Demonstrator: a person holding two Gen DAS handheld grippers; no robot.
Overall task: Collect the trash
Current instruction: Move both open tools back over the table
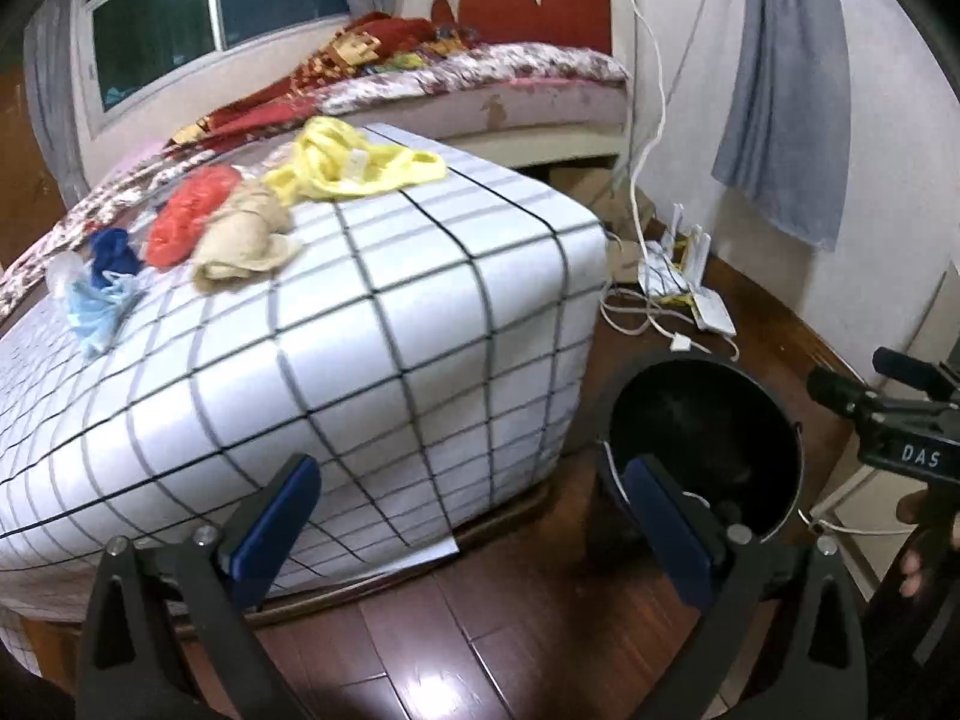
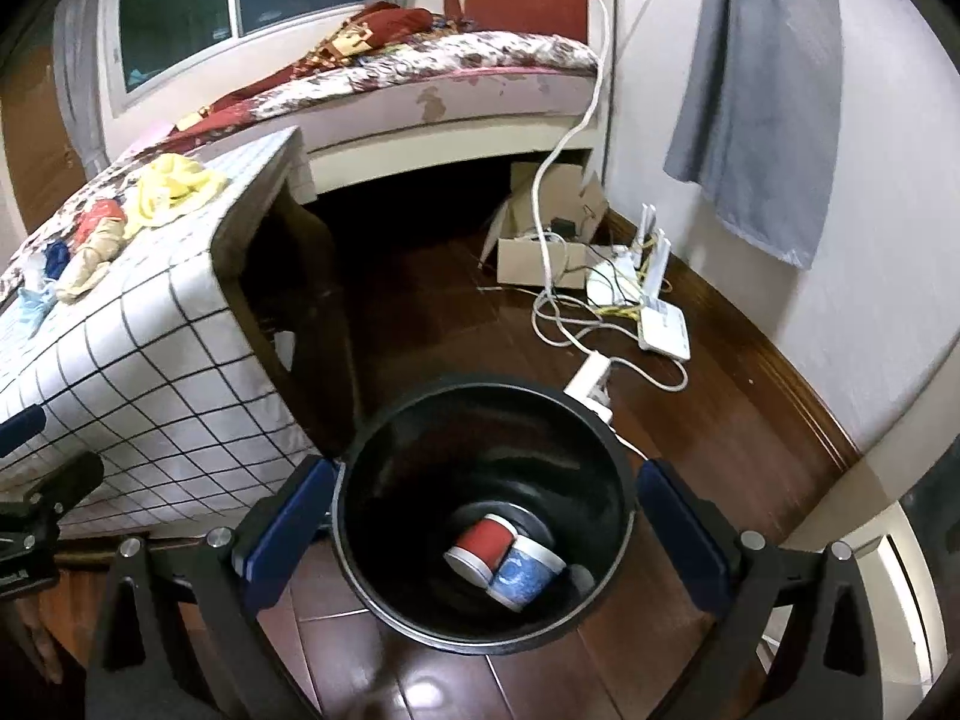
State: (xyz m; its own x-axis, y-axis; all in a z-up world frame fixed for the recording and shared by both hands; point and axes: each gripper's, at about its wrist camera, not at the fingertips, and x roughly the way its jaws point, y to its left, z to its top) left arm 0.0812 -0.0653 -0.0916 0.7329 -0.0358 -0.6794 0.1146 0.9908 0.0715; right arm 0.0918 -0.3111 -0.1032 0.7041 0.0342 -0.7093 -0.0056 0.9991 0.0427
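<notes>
Round black bin with red cup and blue cup inside; both hand-held grippers spread, empty.

Both wrist cameras face the same bedroom corner. The left wrist view looks past its spread fingers at the checked table close ahead, the black bin beyond its right finger. The right wrist view hangs directly above that bin, its rim between the fingers, looking steeply down. Shared: table, bin, bed, cables.
</notes>
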